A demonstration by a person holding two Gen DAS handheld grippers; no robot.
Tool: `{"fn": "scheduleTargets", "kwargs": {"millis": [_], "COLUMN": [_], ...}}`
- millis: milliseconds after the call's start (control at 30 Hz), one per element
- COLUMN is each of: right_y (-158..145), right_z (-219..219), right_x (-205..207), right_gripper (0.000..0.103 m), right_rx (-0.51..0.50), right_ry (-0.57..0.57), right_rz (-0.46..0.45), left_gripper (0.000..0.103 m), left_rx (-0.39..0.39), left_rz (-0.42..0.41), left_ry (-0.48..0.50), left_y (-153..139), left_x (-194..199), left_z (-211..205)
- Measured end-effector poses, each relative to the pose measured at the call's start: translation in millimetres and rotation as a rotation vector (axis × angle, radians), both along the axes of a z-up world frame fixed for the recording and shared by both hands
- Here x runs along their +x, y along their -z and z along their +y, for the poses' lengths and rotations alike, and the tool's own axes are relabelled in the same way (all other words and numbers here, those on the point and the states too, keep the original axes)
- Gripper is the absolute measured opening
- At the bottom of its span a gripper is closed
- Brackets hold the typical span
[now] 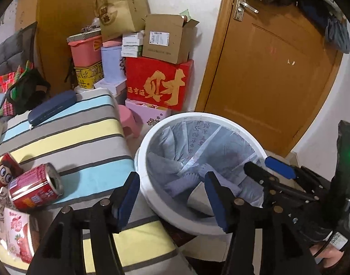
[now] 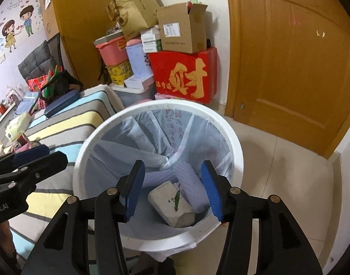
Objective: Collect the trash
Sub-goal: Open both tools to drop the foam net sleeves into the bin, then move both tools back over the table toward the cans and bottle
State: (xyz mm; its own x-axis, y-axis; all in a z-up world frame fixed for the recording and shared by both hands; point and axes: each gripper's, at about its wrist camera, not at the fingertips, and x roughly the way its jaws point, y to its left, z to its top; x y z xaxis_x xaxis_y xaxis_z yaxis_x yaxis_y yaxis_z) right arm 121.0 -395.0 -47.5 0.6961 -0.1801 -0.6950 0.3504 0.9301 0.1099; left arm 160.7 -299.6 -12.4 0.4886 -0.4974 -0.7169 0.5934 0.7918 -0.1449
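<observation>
We've got both grippers hanging over the white bin (image 2: 232,137) beside the bed; the right gripper (image 2: 172,190) has its blue pads spread with nothing between them, and the left gripper (image 1: 172,197) is spread and empty too. One piece of trash, a pale paper cup (image 2: 172,208) with a green leaf print, lies on its side at the bottom of the bin, inside the thin translucent liner (image 2: 133,137).

What could go wrong from here: the liner is flimsy and crinkled, so a fingertip dipping in could snag it and drag it off the rim; the bin looks like light plastic, so a bump could shove it along the smooth floor tiles.

More trash waits on the striped bedspread (image 1: 83,142): a red can (image 1: 35,188) on its side, open end facing the bin, plus a pink snack packet (image 1: 16,233). The can is round, glossy and thin-walled; on soft fabric it may roll away from a pinch, or dent if squeezed hard; we can't really tell whether it's empty, so drips are possible.
</observation>
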Motion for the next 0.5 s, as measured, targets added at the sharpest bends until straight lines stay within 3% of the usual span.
{"fn": "scheduleTargets", "kwargs": {"millis": [500], "right_y": [-26.0], "right_z": [43.4], "right_x": [-10.8], "right_gripper": [0.053], "right_rx": [-0.042], "right_ry": [-0.053], "right_rz": [-0.091], "left_gripper": [0.059], "left_rx": [-0.056], "left_rz": [-0.075], "left_ry": [-0.133], "left_y": [-26.2], "left_x": [-28.4], "left_z": [83.5]}}
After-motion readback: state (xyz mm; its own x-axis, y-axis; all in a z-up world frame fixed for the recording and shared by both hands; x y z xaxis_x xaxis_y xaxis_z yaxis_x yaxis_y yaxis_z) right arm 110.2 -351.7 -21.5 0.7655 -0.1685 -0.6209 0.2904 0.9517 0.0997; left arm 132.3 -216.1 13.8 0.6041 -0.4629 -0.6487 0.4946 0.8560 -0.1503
